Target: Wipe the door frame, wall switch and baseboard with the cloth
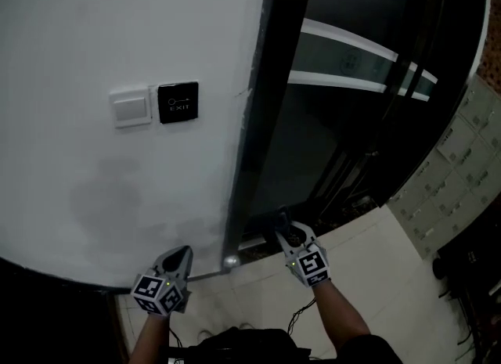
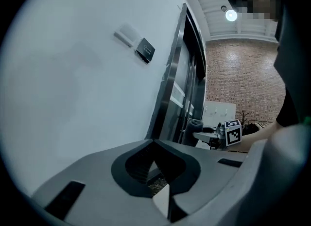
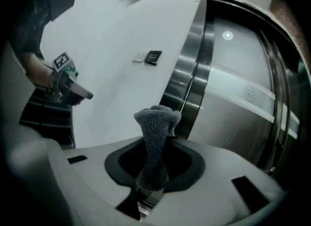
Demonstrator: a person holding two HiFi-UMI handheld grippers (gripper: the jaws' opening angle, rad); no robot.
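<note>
In the head view, the right gripper (image 1: 286, 225) sat at lower centre of the frame, its tip at the foot of the dark metal door frame (image 1: 254, 120). Its own view showed the 2 jaws clamped on a grey knitted cloth (image 3: 156, 123). The cloth stood up out of the jaws in a bunched column, and its top lay over the frame's lower edge in the picture (contact with the metal could not be made out).

The left gripper (image 1: 183, 253) was at lower left, near the bottom edge of the white wall (image 1: 94, 26). Its jaws were drawn together at the tips with nothing between them.

The wall switch (image 1: 131, 108) and a black exit button (image 1: 178, 102) sat side by side at middle left, well above both grippers, with bare wall all round them. A dark band (image 3: 46, 118) ran along the wall's foot at the left of the right gripper view.

To the right of the frame's edge stood a glass door (image 1: 352, 104) crossed by 2 pale stripes. Open tiled floor (image 1: 360, 276) spread across the lower right.
</note>
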